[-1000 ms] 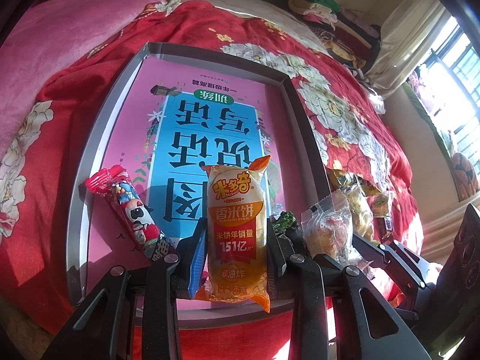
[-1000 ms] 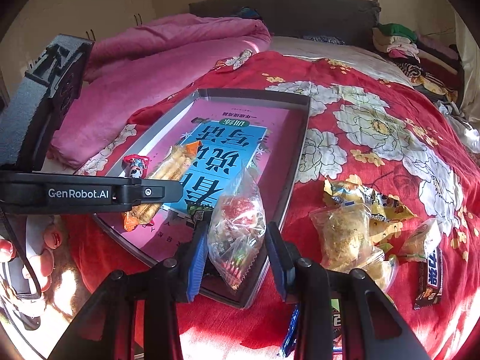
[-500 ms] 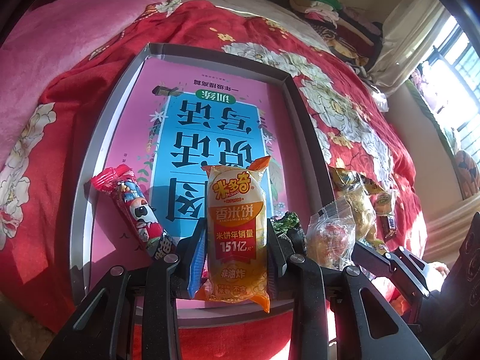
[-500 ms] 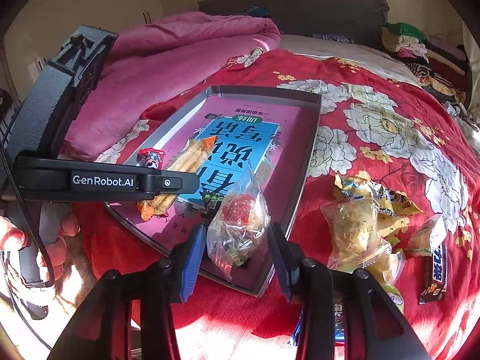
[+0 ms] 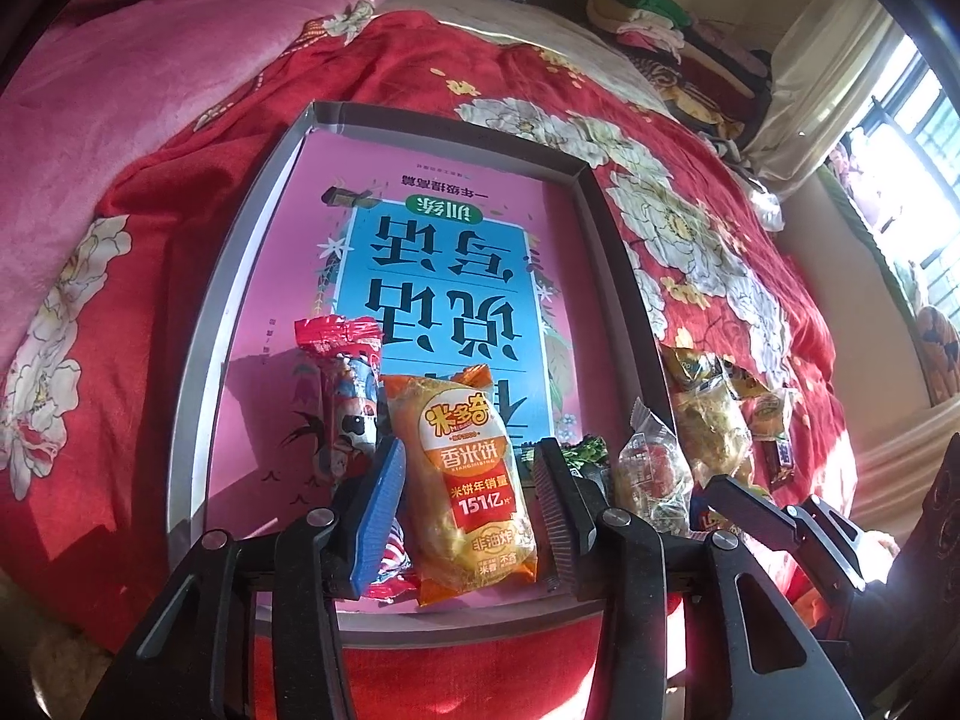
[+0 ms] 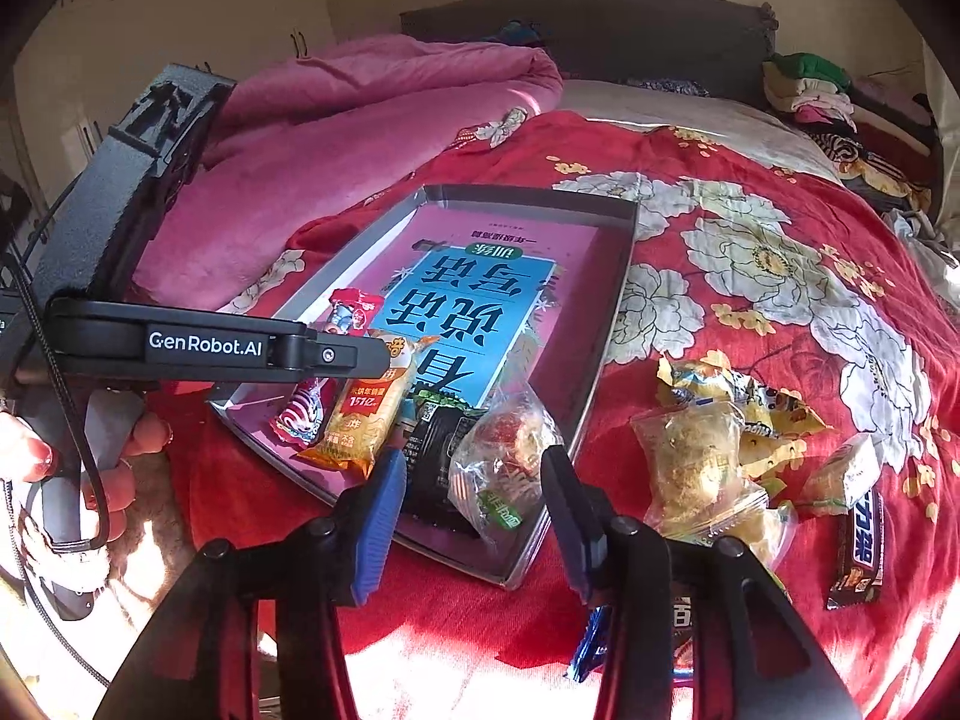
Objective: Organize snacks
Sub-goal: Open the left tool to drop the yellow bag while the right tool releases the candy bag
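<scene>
A bed covered by a red blanket (image 6: 690, 168) with large white flowers fills the room, with a pink quilt (image 6: 336, 126) bunched at the far left and folded clothes (image 6: 804, 90) stacked at the far right by the grey headboard (image 6: 600, 30). A window (image 5: 912, 138) lets strong sun in from the right. On the blanket lies a shallow grey tray (image 5: 240, 276) with a pink and blue book cover (image 5: 444, 264) as its floor.

The left gripper (image 5: 468, 504) points steeply down at the tray's near edge. Its jaws are opening, and the orange rice cracker packet (image 5: 468, 480) lies flat on the tray between them with a gap on each side, no longer pinched. A red candy stick (image 5: 348, 408) lies just left of it, touching the packet's edge.

The right gripper (image 6: 474, 498) also tilts down at the tray's near right corner. Its jaws are opening too; the clear bag of sweets (image 6: 504, 468) sits between them on the tray, against the rim, free of both pads. A black packet (image 6: 438, 450) lies just left of that bag.

More snacks (image 6: 708, 462) lie loose on the blanket right of the tray, a chocolate bar (image 6: 861, 546) farthest right. A hand (image 6: 66, 468) grips the left gripper's handle at the left edge of the right wrist view.
</scene>
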`<state>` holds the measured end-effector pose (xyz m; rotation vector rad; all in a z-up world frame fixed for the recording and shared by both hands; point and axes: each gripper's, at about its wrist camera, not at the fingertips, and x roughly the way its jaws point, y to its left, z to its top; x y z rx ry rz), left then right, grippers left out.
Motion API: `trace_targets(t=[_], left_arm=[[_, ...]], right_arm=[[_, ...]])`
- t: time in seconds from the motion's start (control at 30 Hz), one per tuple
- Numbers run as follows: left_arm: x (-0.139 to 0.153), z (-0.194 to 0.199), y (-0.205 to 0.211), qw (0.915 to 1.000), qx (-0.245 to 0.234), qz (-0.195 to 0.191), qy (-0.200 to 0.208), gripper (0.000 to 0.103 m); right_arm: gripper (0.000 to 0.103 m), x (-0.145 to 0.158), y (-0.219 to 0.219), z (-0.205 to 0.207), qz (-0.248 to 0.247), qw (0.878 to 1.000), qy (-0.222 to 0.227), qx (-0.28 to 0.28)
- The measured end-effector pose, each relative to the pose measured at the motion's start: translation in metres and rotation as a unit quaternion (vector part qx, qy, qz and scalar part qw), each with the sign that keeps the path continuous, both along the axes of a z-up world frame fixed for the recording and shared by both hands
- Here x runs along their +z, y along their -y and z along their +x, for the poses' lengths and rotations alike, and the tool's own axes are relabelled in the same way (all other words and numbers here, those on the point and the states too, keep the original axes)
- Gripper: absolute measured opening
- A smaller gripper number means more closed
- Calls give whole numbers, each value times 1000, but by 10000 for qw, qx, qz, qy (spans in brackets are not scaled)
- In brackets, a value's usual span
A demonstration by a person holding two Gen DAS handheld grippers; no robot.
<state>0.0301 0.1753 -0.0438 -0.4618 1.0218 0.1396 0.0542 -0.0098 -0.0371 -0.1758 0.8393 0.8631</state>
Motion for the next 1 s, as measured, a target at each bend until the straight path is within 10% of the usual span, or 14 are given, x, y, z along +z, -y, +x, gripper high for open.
trace_targets(t=[1.0], left_arm=[[50,-11,19,9972,-64,404,626,76]], right_arm=[[66,34,28,0,574,9970,464,-227]])
